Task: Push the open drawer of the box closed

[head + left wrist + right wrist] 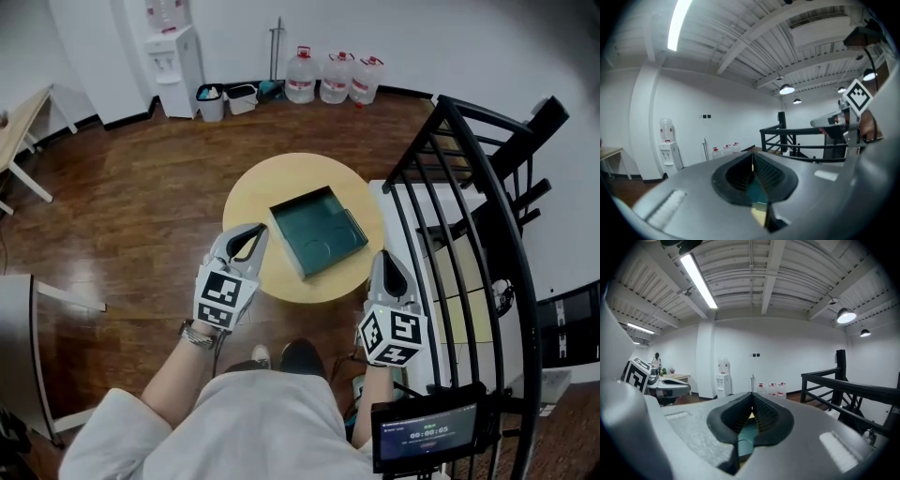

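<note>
The green box point(353, 223) sat on the round yellow tabletop point(265, 190), just ahead and to the right of the left gripper's point(251, 236) fingers and ahead and to the left of the right gripper's point(388, 267) fingers. Its drawer point(317, 236) lay open to the ceiling, apparently pulled toward the person, though the line where it met the box was hard to make out. Neither gripper touched it.

Both pairs of fingers were clenched tip to tip with nothing between them, as the left gripper view point(753, 161) and the right gripper view point(752, 411) each showed. Only a sliver of green and yellow was visible through the gap behind the tips.

The likely trouble was the box itself sliding. It stood loose near the tabletop's near edge, and a push on the drawer with nothing bracing the far side would probably shove the whole box across the tabletop instead of closing it. An off-centre push might also turn the box or jam the drawer askew.

A black railing point(469, 216) rose close to the right of the right fingers and could crowd that arm's swing. Well beyond the fingers, against the wall, stood a water dispenser point(173, 56) and water bottles point(333, 80), clear of the work. Nothing lay between the fingers and the drawer.
</note>
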A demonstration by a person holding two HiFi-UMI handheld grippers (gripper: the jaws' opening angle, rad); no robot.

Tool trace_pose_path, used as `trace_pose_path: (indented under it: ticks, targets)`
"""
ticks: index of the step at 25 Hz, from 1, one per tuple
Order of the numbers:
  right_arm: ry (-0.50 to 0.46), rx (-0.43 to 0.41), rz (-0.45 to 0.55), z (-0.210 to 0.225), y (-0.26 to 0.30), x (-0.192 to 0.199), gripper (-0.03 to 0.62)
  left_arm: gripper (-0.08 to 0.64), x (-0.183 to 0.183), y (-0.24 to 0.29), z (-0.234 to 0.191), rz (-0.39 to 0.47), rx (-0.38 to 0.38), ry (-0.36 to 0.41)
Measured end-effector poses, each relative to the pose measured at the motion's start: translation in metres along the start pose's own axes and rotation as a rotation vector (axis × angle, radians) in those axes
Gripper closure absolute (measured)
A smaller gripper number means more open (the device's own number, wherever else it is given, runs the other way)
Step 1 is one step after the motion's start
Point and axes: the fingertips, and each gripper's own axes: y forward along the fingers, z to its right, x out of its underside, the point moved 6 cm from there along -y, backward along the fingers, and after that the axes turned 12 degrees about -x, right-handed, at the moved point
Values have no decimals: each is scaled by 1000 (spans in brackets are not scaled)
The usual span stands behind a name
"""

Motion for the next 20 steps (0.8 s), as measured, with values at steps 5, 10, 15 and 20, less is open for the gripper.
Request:
trace_pose_path:
  ticks: [5, 10, 15, 20]
  targets:
    - [30, 12, -26, 3, 4, 16, 589, 523, 28, 26, -20, -87, 9, -28]
    - [121, 8, -95, 25, 28, 52, 589, 516, 59, 74, -32, -154, 61, -129]
    - [169, 5, -204, 46, 61, 91, 589, 515, 99, 119, -46, -251, 76, -172]
    - [213, -12, -307, 76, 89, 132, 589, 487, 134, 168, -22, -378, 200, -40]
